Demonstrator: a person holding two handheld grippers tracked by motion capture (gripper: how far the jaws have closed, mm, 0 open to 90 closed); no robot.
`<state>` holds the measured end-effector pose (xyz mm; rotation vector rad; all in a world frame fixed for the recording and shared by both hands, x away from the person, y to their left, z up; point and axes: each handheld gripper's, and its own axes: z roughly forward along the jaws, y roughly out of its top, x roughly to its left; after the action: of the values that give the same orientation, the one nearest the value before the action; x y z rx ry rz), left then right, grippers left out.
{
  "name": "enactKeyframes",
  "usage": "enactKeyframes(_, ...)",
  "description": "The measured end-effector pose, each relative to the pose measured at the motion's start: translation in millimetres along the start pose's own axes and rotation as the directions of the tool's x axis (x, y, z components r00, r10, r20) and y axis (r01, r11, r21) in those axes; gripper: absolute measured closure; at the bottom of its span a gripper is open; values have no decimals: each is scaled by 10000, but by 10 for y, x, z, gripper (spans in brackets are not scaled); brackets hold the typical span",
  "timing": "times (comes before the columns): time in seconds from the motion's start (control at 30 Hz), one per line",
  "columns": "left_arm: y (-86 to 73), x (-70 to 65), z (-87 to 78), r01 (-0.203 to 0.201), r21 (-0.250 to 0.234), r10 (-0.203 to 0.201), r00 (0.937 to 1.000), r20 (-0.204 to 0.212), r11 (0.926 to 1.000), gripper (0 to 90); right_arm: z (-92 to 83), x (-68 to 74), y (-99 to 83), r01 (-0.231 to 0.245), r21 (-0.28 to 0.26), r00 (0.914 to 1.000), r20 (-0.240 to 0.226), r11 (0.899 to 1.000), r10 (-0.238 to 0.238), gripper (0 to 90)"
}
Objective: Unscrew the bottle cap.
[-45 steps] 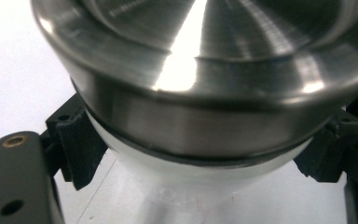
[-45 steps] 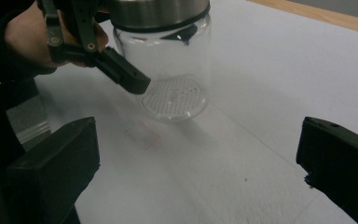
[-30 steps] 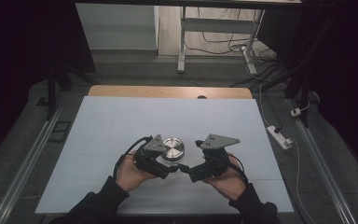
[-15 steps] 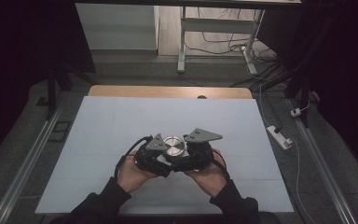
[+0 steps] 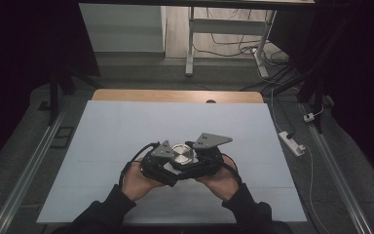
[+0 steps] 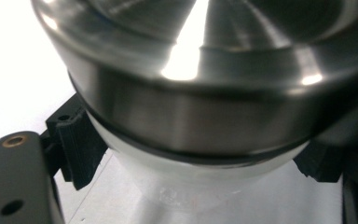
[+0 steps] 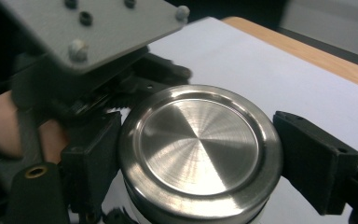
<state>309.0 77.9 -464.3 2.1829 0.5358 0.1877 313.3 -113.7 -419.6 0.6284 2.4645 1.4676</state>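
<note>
Covering the wooden table, a white sheet meets dark surroundings.

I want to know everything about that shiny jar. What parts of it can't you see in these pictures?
- What is inside the jar: the metal lid covers it in the high view and right gripper view.
- Jar's bottom: cut off by the lower edge in the right gripper view; blurred, too near the camera, in the left gripper view.
- Jar's sides: in the high view, the left gripper and right gripper crowd around them.
</note>
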Motion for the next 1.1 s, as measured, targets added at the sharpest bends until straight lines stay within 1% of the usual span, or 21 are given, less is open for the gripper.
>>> enactKeyframes(0.1,3,-2,-8,-123,-3,123,9998,179,9999,159,-31,-121,-12,49,-173,9931,-1169,9998,-69,189)
enactKeyframes(0.13,6,-4,-11,-182,29,182,9995,254,9998,159,-31,-121,-12,49,-173,9931,-1169,9998,-69,189)
enactKeyframes(0.17,9,-17,-2,-211,-14,212,9990,384,9998,159,-43,-192,-16,128,-189,9837,-1790,9997,-160,189)
enactKeyframes(0.2,9,-17,-2,-211,-14,212,9990,384,9998,159,-46,-219,-19,254,-183,9784,-2047,9995,-286,189)
enactKeyframes(0.23,9,-25,9,-268,-22,269,9980,566,9996,159,-50,-241,-23,466,-179,9722,-2287,9988,-495,189)
enactKeyframes(0.33,13,-38,29,-351,49,348,9975,609,9994,159,-55,-292,-42,981,-182,9557,-2772,9950,-993,187)
enactKeyframes(0.4,13,-35,27,-389,88,383,9975,588,9992,159,-58,-302,-43,951,-103,9556,-2794,9954,-942,169)
enactKeyframes(0.43,11,-38,29,-301,23,299,9980,556,9995,159,-58,-286,-38,336,-103,9739,-2244,9994,-351,23)
enactKeyframes(0.5,8,-26,14,-198,30,197,9994,297,9998,159,-74,-242,-23,-254,-37,9834,-1797,9997,243,11)
enactKeyframes(0.57,6,-22,10,-116,23,115,9997,198,9999,159,-100,-171,-8,-590,-53,9920,-1123,9982,580,8)
enactKeyframes(0.6,4,-14,5,-104,29,104,9999,128,9999,159,-100,-171,-8,-590,-53,9920,-1123,9982,580,8)
enactKeyframes(0.63,3,-13,3,-34,32,34,10000,37,10000,159,-97,-86,2,-630,23,9970,-454,9980,630,16)
enactKeyframes(0.67,3,-16,6,50,-3,-50,10000,-55,10000,159,-97,-86,2,-630,23,9970,-454,9980,630,16)
enactKeyframes(0.7,4,-16,5,69,29,-69,9999,-127,10000,159,-90,-38,4,-418,-35,9991,-91,9991,417,31)
enactKeyframes(0.77,5,-22,5,114,59,-112,9996,-250,9999,159,-58,80,14,-85,-56,9966,821,9999,89,74)
enactKeyframes(0.8,6,-24,6,144,62,-142,9995,-292,9999,159,-58,80,14,-85,-56,9966,821,9999,89,74)
enactKeyframes(0.83,6,-25,5,157,50,-155,9994,-312,9999,159,-38,125,14,42,-119,9934,1148,9999,-28,130)
enactKeyframes(0.87,6,-25,5,178,15,-178,9994,-310,9998,159,-38,125,14,42,-119,9934,1148,9999,-28,130)
enactKeyframes(0.93,8,-27,-1,191,-5,-191,9994,-291,9998,159,-20,139,4,53,-122,9937,1121,9999,-39,185)
enactKeyframes(0.97,8,-26,-4,186,0,-186,9994,-280,9998,159,-20,127,-7,-33,-295,9951,991,9996,62,195)
enactKeyframes(1.1,5,-19,-17,70,-9,-70,10000,-64,10000,159,-35,100,-4,107,-245,9979,641,9996,-91,198)
